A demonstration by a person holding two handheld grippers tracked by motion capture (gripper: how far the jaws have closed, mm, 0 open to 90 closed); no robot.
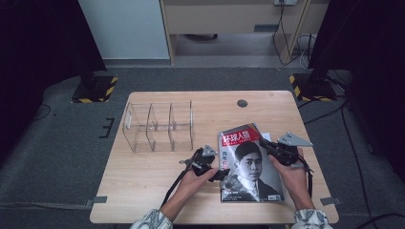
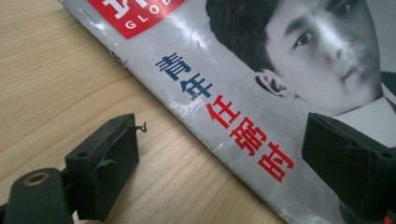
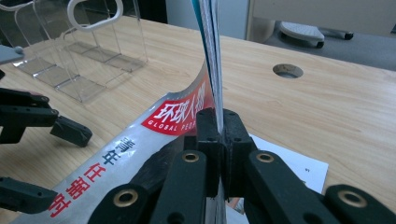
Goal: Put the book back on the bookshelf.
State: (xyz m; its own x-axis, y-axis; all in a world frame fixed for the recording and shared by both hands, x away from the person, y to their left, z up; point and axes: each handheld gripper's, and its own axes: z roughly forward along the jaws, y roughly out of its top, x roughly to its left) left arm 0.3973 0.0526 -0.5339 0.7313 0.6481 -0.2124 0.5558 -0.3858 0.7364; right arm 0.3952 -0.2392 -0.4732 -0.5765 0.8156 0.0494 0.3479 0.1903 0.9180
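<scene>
Glossy magazine (image 1: 249,164) lying lower right of the high view, edge being pinched in closed right gripper (image 3: 219,135); left gripper (image 2: 219,158) gaping wide, straddling spine. Closing squarely advised before lifting.

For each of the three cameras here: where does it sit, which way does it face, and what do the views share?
High view: above the person's side, looking forward and down on the table; both forearms, left tongs and right tongs show.
Left gripper view: on the left tongs, open astride the magazine edge.
Right gripper view: on the right tongs, shut on the magazine's raised edge, facing the clear organizer.
Shared: all three show the magazine; the high and right gripper views show the organizer.
</scene>
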